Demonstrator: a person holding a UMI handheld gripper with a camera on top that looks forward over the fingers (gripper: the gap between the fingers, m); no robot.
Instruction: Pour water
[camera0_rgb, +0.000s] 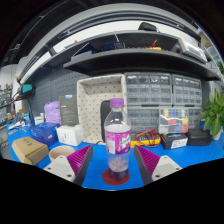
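Note:
A clear plastic bottle (117, 138) with a purple label and a pale cap stands upright on a dark red round coaster (117, 177) on the blue table (190, 155). It stands between my two fingers, whose purple pads (81, 160) lie well apart on either side of it, with a gap to each. My gripper (114, 164) is open around the bottle's lower part. No cup or other vessel for water shows near the fingers.
A white perforated basket (100, 110) stands behind the bottle. A small white box (69, 133), a blue object (43, 130) and a cardboard box (30, 150) lie to the left. A parts cabinet (160, 92), a container (173, 127) and a plant (213, 112) stand to the right.

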